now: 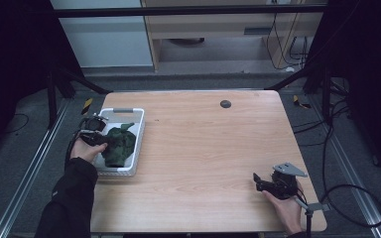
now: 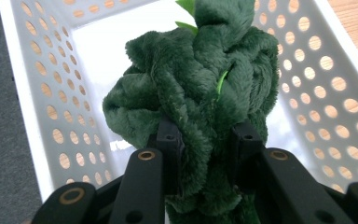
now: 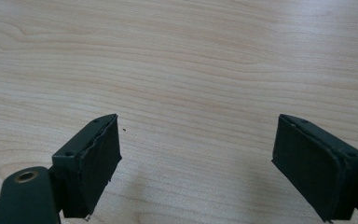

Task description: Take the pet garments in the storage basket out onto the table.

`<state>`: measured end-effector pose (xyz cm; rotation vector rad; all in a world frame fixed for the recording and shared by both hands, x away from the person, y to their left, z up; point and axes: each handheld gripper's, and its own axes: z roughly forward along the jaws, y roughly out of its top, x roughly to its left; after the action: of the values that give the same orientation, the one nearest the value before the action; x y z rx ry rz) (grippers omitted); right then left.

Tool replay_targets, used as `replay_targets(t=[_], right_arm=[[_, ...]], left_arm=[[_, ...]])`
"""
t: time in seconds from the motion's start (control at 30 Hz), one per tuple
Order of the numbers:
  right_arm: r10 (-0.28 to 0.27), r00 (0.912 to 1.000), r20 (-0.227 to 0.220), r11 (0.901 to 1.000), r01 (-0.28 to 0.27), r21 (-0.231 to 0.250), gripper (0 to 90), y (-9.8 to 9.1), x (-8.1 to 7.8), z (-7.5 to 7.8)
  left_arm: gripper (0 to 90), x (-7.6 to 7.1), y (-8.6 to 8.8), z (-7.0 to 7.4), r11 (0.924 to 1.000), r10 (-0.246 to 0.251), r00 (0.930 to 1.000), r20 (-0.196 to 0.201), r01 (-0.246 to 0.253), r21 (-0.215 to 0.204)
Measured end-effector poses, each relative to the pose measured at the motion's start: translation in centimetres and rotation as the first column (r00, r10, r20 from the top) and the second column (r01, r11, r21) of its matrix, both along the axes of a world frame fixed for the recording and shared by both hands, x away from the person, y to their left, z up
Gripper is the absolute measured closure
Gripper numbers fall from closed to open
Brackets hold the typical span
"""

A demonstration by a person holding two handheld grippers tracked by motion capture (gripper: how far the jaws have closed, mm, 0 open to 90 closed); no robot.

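Note:
A dark green plush toy (image 1: 119,145) lies in a white perforated basket (image 1: 138,144) at the table's left side. My left gripper (image 1: 104,140) is shut on the plush toy (image 2: 200,88); both jaws press into its fuzzy fabric just above the basket floor (image 2: 98,51). A bright green bit pokes out at the toy's top. My right gripper (image 1: 259,181) rests near the table's front right corner, held by a hand. In the right gripper view its pads (image 3: 100,161) stand wide apart over bare wood, with nothing between them.
The wooden table (image 1: 208,148) has a small round black disc (image 1: 225,103) near its far edge. Cables trail on the floor to the right of the table. A metal frame stands around the table.

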<state>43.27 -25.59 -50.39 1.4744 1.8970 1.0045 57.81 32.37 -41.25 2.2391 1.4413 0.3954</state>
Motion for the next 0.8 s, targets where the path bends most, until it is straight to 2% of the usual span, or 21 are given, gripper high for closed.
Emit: replay_targets(t=[0.07,0.4,0.63,0.8], right_arm=[[0.001,1.0000,0.000,1.0000,-0.001,-0.001,14.8,0.0,0.0,0.0],[0.000,1.0000,0.000,1.0000,0.000,-0.003,14.8,0.0,0.0,0.0],[-0.001,1.0000,0.000,1.0000,0.001,-0.004,14.8,0.0,0.0,0.0],[-0.002,1.0000,0.000,1.0000,0.002,-0.005,14.8,0.0,0.0,0.0]], left_arm=[[70.4,-0.2,0.0,0.4,1.0000,-0.007,1.0000,0.004,0.007,0.003],[70.6,-1.7,0.1,3.5,0.9994,-0.033,0.9963,0.079,0.034,-0.008],[70.6,-3.2,0.1,6.2,0.9966,-0.081,0.9880,0.131,0.082,-0.001],[70.6,-4.3,0.3,8.0,0.9932,-0.113,0.9779,0.176,0.116,-0.005]])
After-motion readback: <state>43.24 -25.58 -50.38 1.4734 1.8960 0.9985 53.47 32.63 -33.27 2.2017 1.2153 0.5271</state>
